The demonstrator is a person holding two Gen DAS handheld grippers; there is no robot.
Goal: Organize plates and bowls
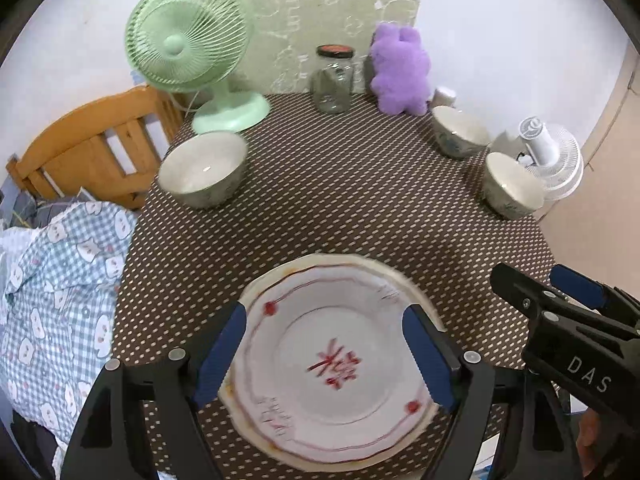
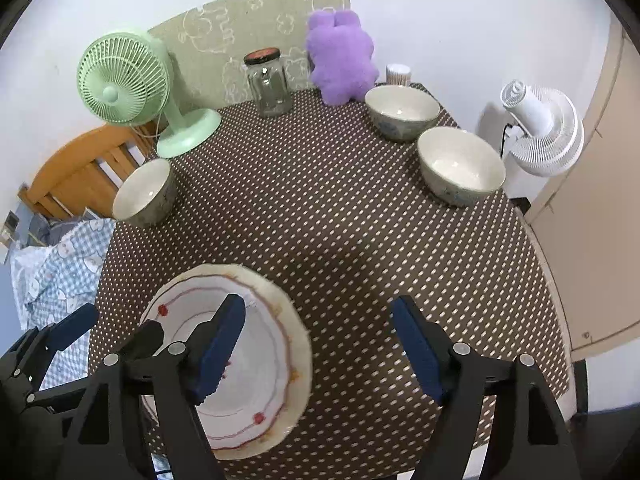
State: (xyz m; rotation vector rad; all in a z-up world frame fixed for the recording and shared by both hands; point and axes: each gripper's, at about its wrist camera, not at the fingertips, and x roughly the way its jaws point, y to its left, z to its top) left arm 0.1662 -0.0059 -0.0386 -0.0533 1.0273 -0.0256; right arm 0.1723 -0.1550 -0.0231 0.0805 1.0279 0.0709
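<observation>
A white plate with red markings lies near the front edge of the table, and a cream rim shows under it, as of a second plate. My left gripper hangs open above it, one finger on each side, touching nothing. My right gripper is open over bare cloth just right of the plate, with nothing between its fingers. Three empty bowls stand on the cloth: one at the left and two at the right. Each gripper appears in the other's view: the right gripper and the left gripper.
A green fan, a glass jar and a purple plush toy stand along the back of the brown dotted tablecloth. A white fan is off the right edge. A wooden bed frame and checked bedding lie to the left.
</observation>
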